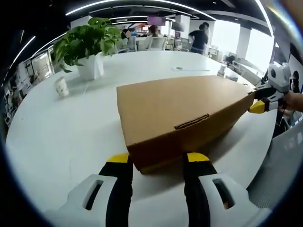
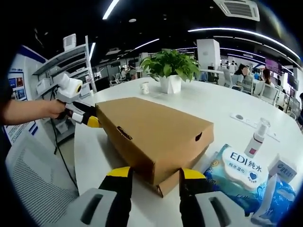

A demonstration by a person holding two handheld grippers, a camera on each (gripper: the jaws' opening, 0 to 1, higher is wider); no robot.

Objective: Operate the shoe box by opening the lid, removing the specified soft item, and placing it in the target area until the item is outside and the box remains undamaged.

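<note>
While the shoe box [image 1: 184, 113] lay closed lengthwise between them, left gripper [image 1: 157, 160] and right gripper [image 2: 152, 173] (fingers wide, empty) straddled opposite corners.

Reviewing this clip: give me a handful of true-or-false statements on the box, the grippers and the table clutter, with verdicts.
1. The shoe box has its lid closed. True.
2. The left gripper and the right gripper are at opposite ends of the box. True.
3. A soft item already lies out on the table. False: nothing has been taken out of the closed box.
4. A potted plant stands on the table beyond the box. True.
5. The wipes pack lies on the box lid. False: it lies on the table beside the box, near a spray bottle.
</note>
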